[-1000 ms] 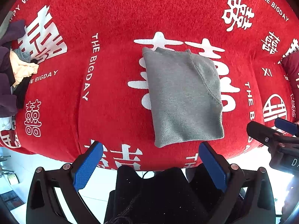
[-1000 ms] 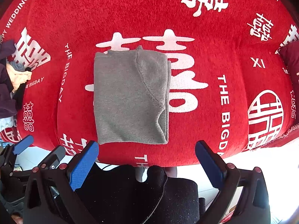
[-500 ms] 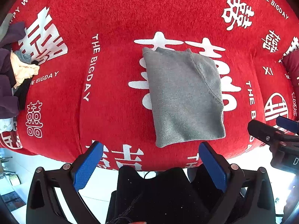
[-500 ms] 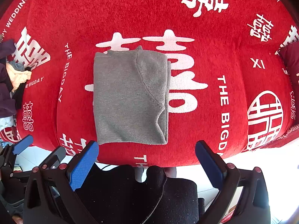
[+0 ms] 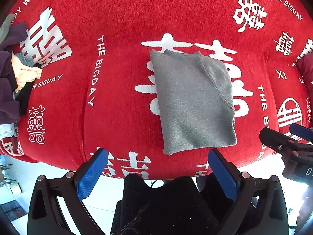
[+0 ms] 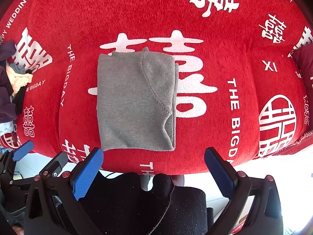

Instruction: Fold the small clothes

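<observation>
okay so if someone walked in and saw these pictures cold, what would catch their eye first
First, the red cloth with big white wedding characters, filling both views. In its middle lies a grey garment, folded into a neat rectangle. At the far left edge sits a jumbled clothes pile, and both the left gripper and right gripper are open and empty, near the cloth's front edge.

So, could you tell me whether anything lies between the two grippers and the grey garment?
Nothing visible does. The left gripper and right gripper are both open, with only bare red cloth between them and the folded grey garment.

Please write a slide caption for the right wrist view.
Folded grey garment lies on the red cloth; open right gripper hovers nearby.
</observation>
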Action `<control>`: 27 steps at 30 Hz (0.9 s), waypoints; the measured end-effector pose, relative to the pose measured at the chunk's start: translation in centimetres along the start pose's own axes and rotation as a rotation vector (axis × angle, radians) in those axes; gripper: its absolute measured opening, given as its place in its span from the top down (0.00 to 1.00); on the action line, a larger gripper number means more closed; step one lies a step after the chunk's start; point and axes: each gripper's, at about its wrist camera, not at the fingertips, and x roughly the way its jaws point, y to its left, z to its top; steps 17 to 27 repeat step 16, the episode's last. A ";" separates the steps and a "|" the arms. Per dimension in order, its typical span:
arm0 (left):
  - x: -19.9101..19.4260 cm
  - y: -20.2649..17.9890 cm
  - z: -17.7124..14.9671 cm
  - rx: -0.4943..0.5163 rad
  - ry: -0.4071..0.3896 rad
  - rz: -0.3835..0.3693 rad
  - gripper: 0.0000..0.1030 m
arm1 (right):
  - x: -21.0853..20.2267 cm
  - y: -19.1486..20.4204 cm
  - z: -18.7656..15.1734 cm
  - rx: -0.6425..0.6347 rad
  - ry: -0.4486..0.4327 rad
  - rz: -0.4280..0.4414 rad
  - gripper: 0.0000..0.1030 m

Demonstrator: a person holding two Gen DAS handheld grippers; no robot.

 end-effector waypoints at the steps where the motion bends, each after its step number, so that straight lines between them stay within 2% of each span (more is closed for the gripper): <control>1: 0.0 0.0 0.0 0.000 -0.001 0.000 0.01 | 0.0 0.0 0.0 0.000 0.000 0.000 0.00; 27: -0.5 -0.2 0.3 0.021 -0.034 0.000 0.01 | 0.1 0.2 0.1 -0.016 0.000 -0.008 0.00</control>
